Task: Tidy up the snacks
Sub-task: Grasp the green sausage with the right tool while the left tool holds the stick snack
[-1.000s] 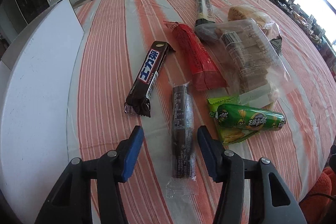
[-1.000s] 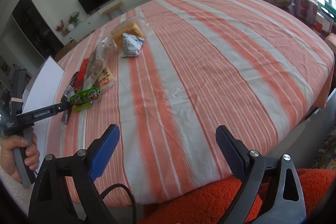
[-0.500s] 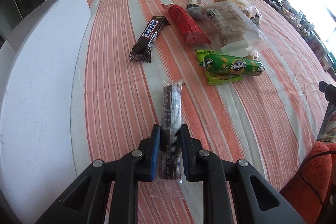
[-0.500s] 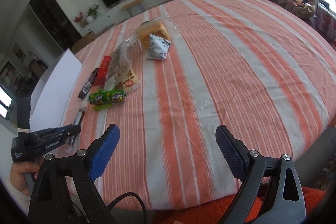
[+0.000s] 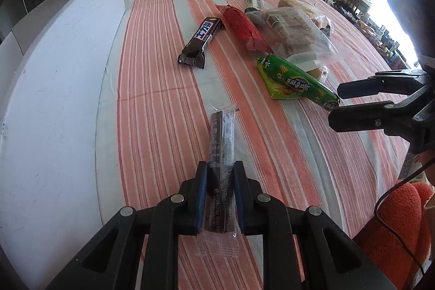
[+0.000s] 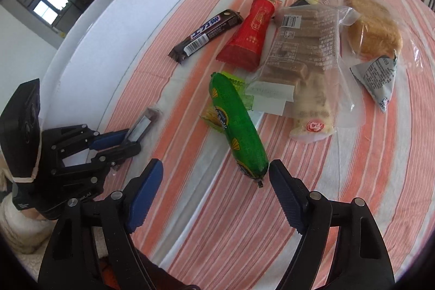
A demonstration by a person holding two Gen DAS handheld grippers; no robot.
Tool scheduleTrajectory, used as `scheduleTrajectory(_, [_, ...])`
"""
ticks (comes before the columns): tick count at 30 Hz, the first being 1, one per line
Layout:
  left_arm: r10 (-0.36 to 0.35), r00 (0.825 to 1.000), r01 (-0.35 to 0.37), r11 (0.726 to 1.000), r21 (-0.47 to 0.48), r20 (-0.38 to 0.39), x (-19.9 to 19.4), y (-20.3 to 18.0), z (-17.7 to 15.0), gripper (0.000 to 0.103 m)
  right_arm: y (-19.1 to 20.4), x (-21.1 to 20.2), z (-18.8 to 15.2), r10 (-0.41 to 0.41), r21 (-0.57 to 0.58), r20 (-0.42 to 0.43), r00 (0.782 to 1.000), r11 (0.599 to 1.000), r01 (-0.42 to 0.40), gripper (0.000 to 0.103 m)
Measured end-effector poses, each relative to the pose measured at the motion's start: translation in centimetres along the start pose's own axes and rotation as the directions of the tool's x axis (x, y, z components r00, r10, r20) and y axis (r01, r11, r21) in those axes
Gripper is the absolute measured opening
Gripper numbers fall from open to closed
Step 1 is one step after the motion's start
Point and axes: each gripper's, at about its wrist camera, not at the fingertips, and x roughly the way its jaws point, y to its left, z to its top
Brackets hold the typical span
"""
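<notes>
Black grippers [image 6: 214, 175] (blue pads [image 6: 144, 195], silver screws)

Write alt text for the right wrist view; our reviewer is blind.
The right gripper, jaws closing but empty, hovers by the near end of a green sausage-shaped snack pack on a striped tablecloth. At left, the left gripper clamps a dark bar in clear wrap.

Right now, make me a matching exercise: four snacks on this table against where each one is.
Snacks:
1. dark slim stick
2. green sausage
3. red packet
4. chocolate bar

Places:
A. between the chocolate bar and the clear biscuit bag
B. nearest the white board
C. clamped in the left gripper
D. just ahead of the right gripper

Pairs: 1-C, 2-D, 3-A, 4-B
</notes>
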Motion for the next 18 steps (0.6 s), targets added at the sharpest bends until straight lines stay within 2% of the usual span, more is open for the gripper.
scheduleTrajectory(3, [0.006,1.000,-0.006,1.000,-0.005,0.011,0.0,0.0,0.0,0.018,0.4,-0.3,1.1,-0.094,-0.022,0.027,0.995,0.995,0.095,0.082])
scheduleTrajectory(5, [0.000,1.000,0.000,1.000,-0.014,0.015,-0.1,0.1,-0.1,0.018,0.3,0.6,1.8,-0.114,-0.012,0.027,0.993,0.993,0.115,0.082])
scheduleTrajectory(6, [-0.004,1.000,0.004,1.000,-0.017,0.015,-0.1,0.2,-0.1,0.018,0.3,1.4,2.2,-0.123,-0.018,0.014,0.992,0.992,0.124,0.077])
scheduleTrajectory(7, [-0.009,1.000,0.010,1.000,-0.021,0.013,-0.2,0.3,-0.2,0.018,0.3,2.3,2.6,-0.143,-0.029,-0.006,0.990,0.989,0.143,0.066])
scheduleTrajectory(8, [-0.015,1.000,0.015,1.000,-0.026,0.011,-0.4,0.5,-0.3,0.018,0.2,2.9,2.7,-0.179,-0.029,-0.024,0.983,0.983,0.179,0.035])
scheduleTrajectory(9, [-0.020,1.000,0.020,0.999,-0.032,0.013,-0.6,0.7,-0.4,0.018,-0.1,3.3,2.6,-0.171,-0.005,-0.039,0.985,0.985,0.171,0.026])
scheduleTrajectory(12, [-0.069,0.997,0.071,0.996,-0.058,0.035,-2.0,1.0,-0.8,0.017,-1.3,2.2,1.8,-0.101,0.104,-0.023,0.995,0.989,0.103,0.024])
scheduleTrajectory(14, [-0.103,0.993,0.106,0.992,-0.067,0.050,-3.0,1.0,-0.8,0.017,-2.5,0.9,0.6,-0.009,0.193,0.007,1.000,0.981,0.008,0.024])
scheduleTrajectory(18, [-0.188,0.979,0.196,0.976,-0.100,0.083,-5.2,0.9,-0.7,0.017,-4.9,-0.2,-2.3,0.137,0.369,0.066,0.988,0.917,-0.152,0.024])
